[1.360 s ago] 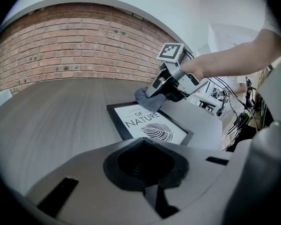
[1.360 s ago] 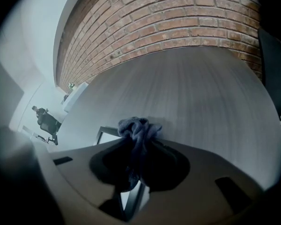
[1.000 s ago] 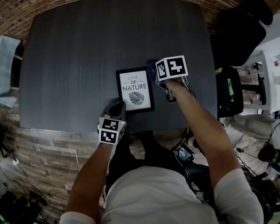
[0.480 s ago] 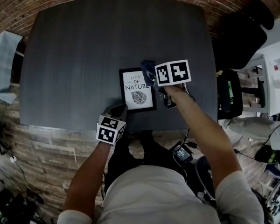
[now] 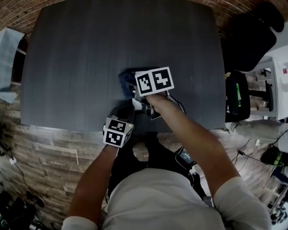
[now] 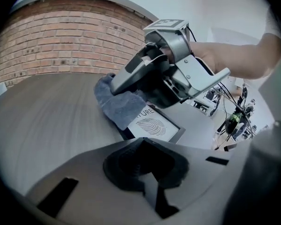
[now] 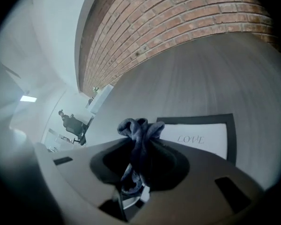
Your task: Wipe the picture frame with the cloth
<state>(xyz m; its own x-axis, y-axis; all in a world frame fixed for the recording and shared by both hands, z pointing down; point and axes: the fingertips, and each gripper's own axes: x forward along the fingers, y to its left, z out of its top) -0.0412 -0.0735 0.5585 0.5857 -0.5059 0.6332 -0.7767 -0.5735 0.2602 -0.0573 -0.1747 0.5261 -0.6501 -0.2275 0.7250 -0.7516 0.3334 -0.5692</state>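
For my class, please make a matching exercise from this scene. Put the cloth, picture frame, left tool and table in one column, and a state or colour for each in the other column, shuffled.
Column one
1. cloth
2. picture frame
3. left tool
4. table

Column two
A. jaws together, nothing between them
B. dark grey with a wood grain
C. bunched between the jaws of the right tool
D. lying flat, partly covered

Pairs: 1-C, 2-D, 3-A, 4-B
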